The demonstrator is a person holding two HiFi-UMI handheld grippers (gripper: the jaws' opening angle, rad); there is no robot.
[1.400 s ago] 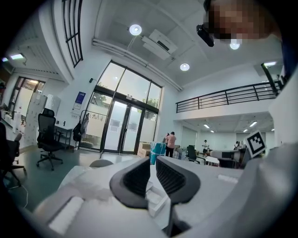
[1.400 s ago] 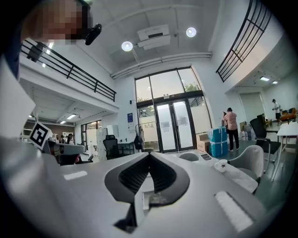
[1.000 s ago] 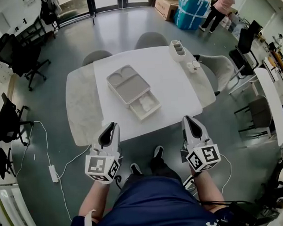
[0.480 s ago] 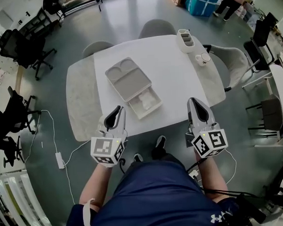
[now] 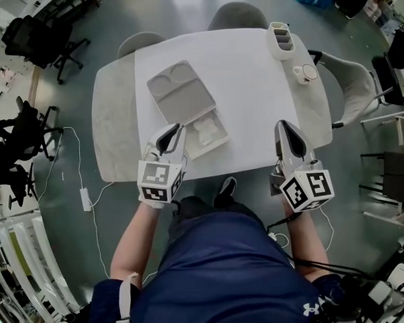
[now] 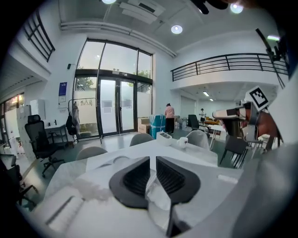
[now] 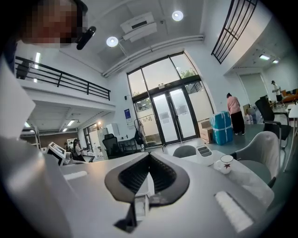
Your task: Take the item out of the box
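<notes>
A flat grey box [image 5: 178, 95] lies on the white table [image 5: 252, 96]. Its drawer [image 5: 208, 134] is pulled out toward me, and a crumpled white item [image 5: 205, 129] lies in it. My left gripper [image 5: 178, 129] hovers over the table's near edge, its tips just left of the drawer. Its jaws stand a narrow gap apart with nothing pinched between them. In the left gripper view [image 6: 152, 161], something crumpled and white [image 6: 159, 197] shows low between the jaws. My right gripper [image 5: 284, 126] is off to the right at the table's near edge, shut and empty, as its own view [image 7: 149, 157] also shows.
A white compartment holder [image 5: 282, 39] and a cup [image 5: 305, 72] stand at the table's far right corner. Grey chairs [image 5: 236, 16] ring the far side and another [image 5: 358, 86] the right. A cable and power strip [image 5: 84, 195] lie on the floor at left. Office chairs [image 5: 42, 37] are far left.
Both grippers have moved forward from in front of my body to the table's near edge. The left one has come up beside the open drawer. The jaws look unchanged.
</notes>
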